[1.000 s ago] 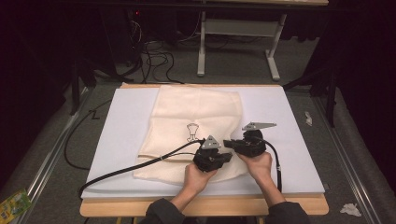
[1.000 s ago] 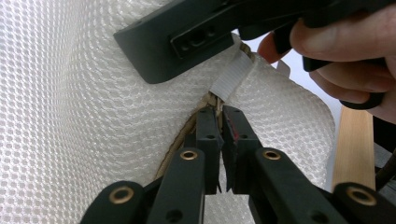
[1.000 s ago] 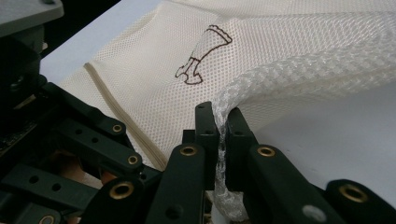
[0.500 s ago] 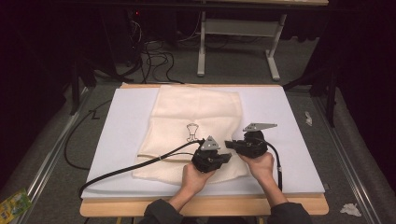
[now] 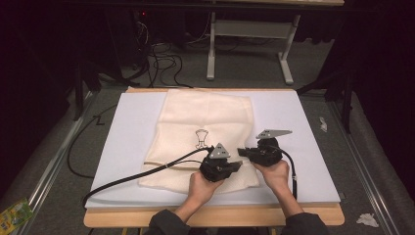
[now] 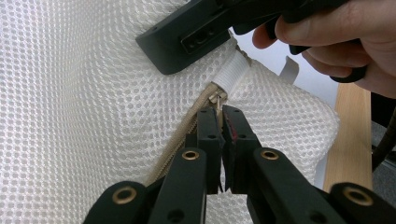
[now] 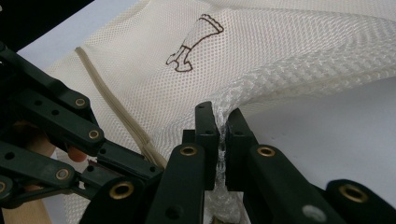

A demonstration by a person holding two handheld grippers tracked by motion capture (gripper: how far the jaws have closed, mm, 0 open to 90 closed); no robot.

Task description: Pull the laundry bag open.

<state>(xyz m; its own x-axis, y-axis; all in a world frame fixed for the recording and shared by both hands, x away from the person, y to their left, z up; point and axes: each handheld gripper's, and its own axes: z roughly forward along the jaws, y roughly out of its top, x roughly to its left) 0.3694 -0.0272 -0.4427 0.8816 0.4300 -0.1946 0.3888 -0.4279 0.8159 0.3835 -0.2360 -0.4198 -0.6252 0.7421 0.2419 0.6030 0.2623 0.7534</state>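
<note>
A cream mesh bag [image 5: 205, 132] with a small brown emblem [image 5: 200, 138] lies flat on a white board [image 5: 127, 142]. My left gripper [image 5: 238, 165] is over the bag's near right corner. In the left gripper view my left gripper [image 6: 221, 116] is shut on the metal zipper pull [image 6: 217, 99] at the end of the beige zipper [image 6: 189, 123]. My right gripper [image 5: 243, 152] faces it from the right. The right gripper view has my right gripper [image 7: 221, 120] shut on a raised fold of the mesh bag [image 7: 280, 65] at its edge. The two grippers are close together.
The board sits on a wooden table [image 5: 220, 218]. The left gripper's black cable [image 5: 137, 175] trails left across bag and board. Beyond the table, floor cables [image 5: 161, 56] and a white desk frame [image 5: 249, 44]. A green packet [image 5: 14, 214] lies on the floor at left.
</note>
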